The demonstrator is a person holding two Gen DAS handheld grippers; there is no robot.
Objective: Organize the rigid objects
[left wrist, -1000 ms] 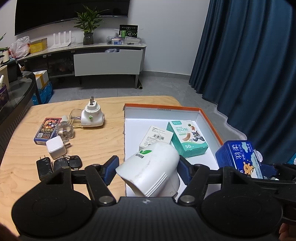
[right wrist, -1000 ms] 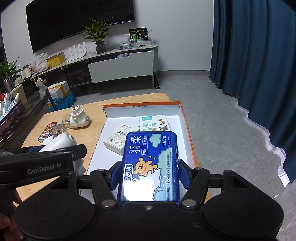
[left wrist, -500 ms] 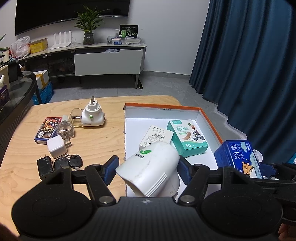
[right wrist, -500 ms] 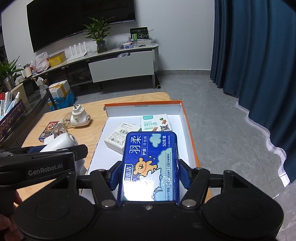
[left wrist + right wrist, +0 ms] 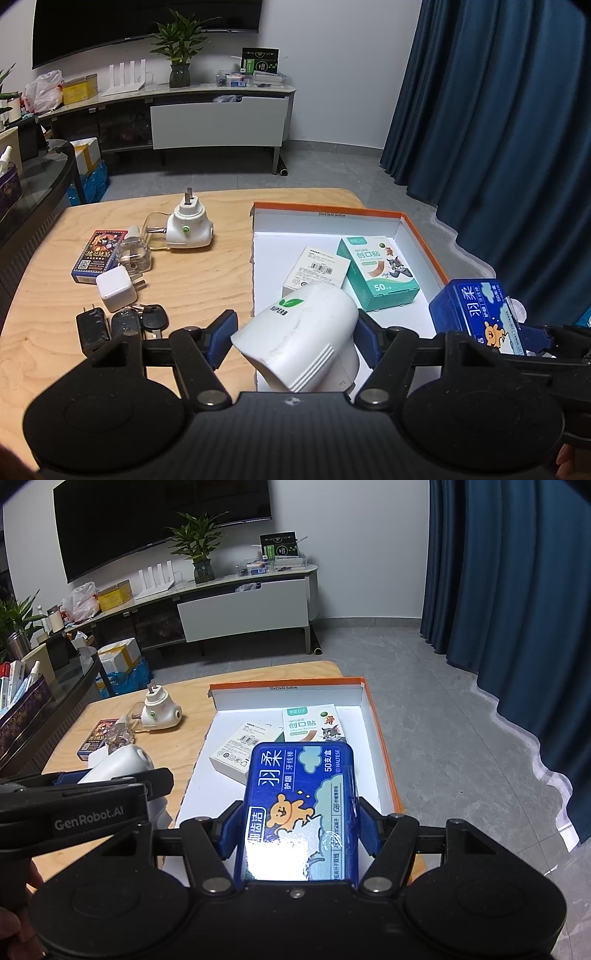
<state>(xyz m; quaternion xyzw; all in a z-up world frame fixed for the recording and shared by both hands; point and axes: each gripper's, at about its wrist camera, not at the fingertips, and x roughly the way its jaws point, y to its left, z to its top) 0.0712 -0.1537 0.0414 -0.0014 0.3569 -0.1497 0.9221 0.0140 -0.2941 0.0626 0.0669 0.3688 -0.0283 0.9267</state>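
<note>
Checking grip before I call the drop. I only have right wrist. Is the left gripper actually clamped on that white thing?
Observer: Yes. In the left wrist view the left gripper has both blue pads pressed on the white plug-in device.
Operator: Is it over the box?
Observer: It hangs over the near left edge of the orange-rimmed box, partly above the wooden table.
Operator: Anything left on the table that I can't see?
Observer: Near the left edge lie a black charger and car keys, hidden from you by the left gripper.
</note>
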